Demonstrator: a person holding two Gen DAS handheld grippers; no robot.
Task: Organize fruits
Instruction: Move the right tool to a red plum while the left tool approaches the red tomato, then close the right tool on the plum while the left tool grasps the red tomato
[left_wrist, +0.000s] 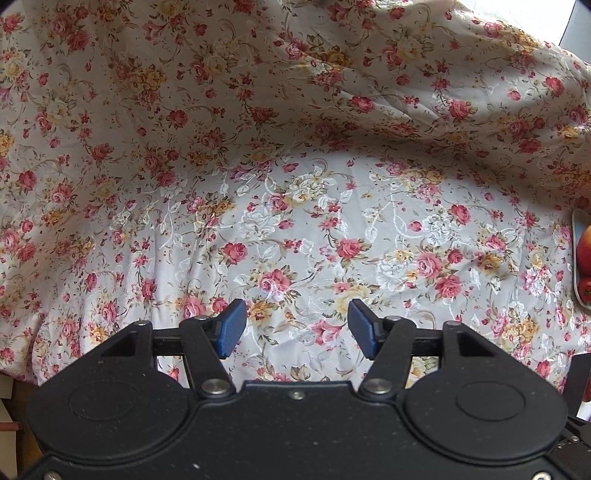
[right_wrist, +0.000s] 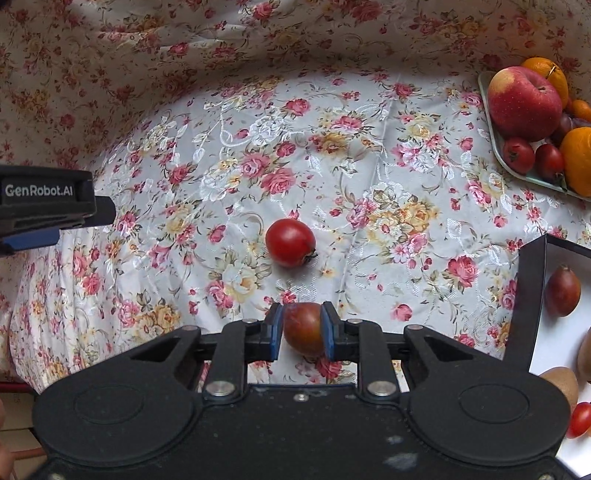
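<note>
A floral cloth (right_wrist: 369, 155) covers the desk and rises behind it. My right gripper (right_wrist: 303, 330) has its fingers clenched on a dark reddish fruit (right_wrist: 303, 328), with a red tomato (right_wrist: 290, 242) loose on the cloth just beyond. My left gripper (left_wrist: 297, 328) hangs with fingers spread over bare cloth, while a tray of fruit (right_wrist: 496, 147) sits toward the desk's far right corner.

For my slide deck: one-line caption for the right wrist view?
Right gripper clamps a dark red fruit above floral cloth, a red tomato lying ahead.
</note>
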